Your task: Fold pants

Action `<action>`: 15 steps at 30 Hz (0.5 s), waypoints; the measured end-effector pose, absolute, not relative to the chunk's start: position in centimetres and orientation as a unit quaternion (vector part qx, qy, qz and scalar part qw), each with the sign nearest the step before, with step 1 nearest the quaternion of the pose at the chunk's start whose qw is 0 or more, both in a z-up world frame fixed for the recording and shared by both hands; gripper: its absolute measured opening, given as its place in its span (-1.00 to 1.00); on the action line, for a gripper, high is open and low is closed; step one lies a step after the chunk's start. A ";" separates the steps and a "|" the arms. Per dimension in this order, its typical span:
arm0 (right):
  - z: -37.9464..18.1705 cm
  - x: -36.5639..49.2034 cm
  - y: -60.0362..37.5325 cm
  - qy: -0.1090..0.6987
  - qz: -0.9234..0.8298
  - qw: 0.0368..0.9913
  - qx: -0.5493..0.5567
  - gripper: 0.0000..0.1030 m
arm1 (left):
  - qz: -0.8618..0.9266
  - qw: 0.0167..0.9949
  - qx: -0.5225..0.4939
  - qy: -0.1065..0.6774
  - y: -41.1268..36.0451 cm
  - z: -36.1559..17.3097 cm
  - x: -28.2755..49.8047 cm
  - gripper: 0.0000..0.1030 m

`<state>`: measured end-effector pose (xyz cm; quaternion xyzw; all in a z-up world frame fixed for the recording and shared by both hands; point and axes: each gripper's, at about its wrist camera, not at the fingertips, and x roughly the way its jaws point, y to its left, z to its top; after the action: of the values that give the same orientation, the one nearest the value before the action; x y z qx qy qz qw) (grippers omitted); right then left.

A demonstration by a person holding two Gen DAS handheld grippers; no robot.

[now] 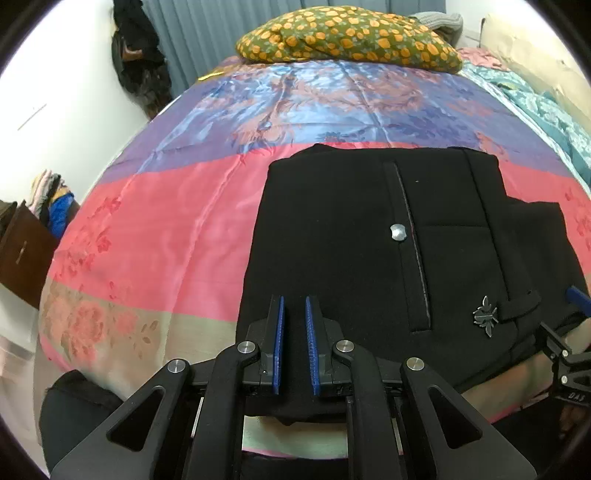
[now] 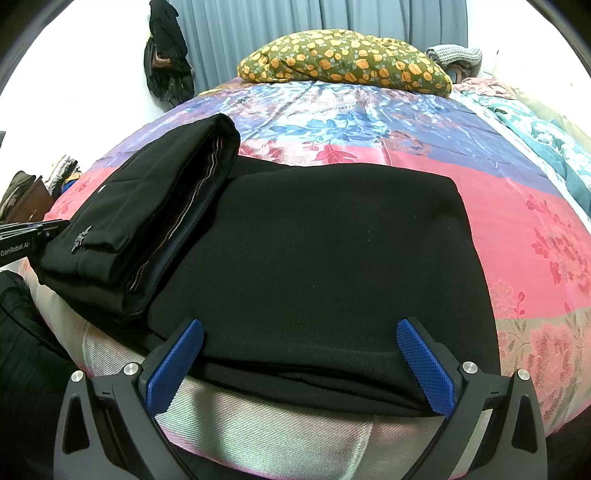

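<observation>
Black pants lie folded on the bed, waist part uppermost, with a back pocket button and a small metal emblem showing. My left gripper sits at the near edge of that waist part, its blue pads almost together with black cloth pinched between them. In the right wrist view the waist part is doubled over onto the flat leg part. My right gripper stands wide open, its pads astride the near edge of the leg part without pressing it. The left gripper's tip shows at the far left there.
The pants rest on a shiny pink, blue and purple bedspread. A green pillow with orange flowers lies at the head, a teal blanket along the right side. Dark clothes hang on the left wall above a brown cabinet.
</observation>
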<state>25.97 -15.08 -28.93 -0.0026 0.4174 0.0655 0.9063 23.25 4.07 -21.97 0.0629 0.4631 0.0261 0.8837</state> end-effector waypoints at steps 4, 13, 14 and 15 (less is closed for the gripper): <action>-27.1 25.8 -15.5 0.422 0.078 0.903 0.015 0.98 | 0.023 0.884 0.059 0.464 4.2 -21.9 23.2 -0.78; -27.3 33.6 -17.2 0.492 0.241 0.793 0.265 0.76 | 0.013 0.885 0.031 0.464 5.0 -22.0 23.5 -0.77; -28.0 34.9 -16.5 0.512 0.257 0.774 0.270 0.66 | 0.011 0.885 0.026 0.465 5.2 -22.0 23.5 -0.77; -28.2 35.7 -15.6 0.524 0.262 0.768 0.259 0.60 | 0.010 0.885 0.025 0.466 5.2 -22.0 23.5 -0.76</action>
<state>35.67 -15.64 -28.25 0.2595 0.5244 0.2616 0.7676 23.49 5.22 -21.97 0.0250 0.4656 0.0097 0.8846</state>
